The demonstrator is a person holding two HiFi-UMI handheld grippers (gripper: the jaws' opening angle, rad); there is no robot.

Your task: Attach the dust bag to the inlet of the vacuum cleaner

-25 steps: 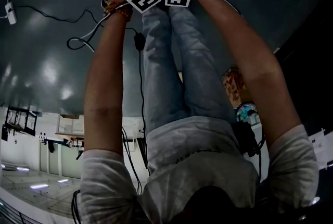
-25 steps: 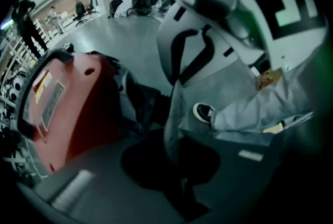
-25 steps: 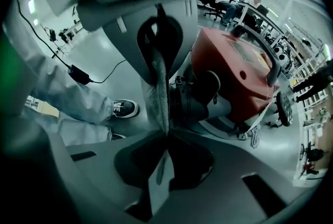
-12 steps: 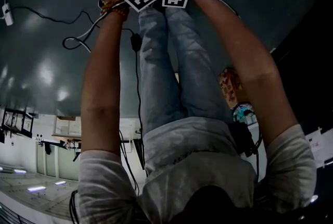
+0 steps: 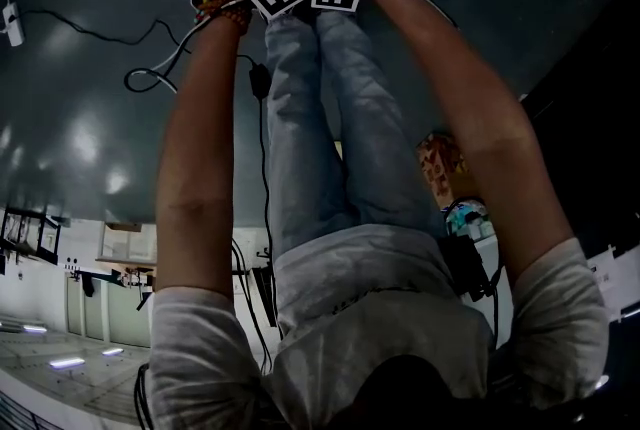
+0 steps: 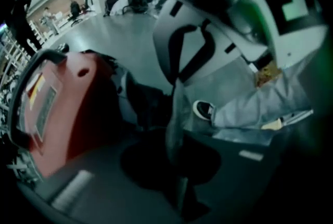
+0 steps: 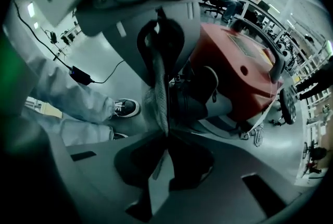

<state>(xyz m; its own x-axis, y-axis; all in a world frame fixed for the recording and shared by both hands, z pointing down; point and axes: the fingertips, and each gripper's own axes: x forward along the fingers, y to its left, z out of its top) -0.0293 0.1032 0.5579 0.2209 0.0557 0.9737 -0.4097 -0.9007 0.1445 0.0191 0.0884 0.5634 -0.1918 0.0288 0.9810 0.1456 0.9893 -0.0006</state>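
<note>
My left tool [image 6: 175, 152] is clamped on an edge of the grey dust bag [image 6: 175, 108], with the red vacuum cleaner [image 6: 57, 108] at its 9 o'clock. My right tool [image 7: 166, 151] pinches the same bag, with the cleaner at its 2 o'clock. I judge the bag gripped but not yet attached: seating it on the inlet, which I cannot make out, remains.

A grey fabric dust bag [image 6: 174, 108], seen edge-on as a thin crumpled strip, stands upright, pinched by the left gripper [image 6: 176, 145] and right gripper [image 7: 166, 137], near a red vacuum cleaner [image 6: 62, 108] with a black handle.
</note>
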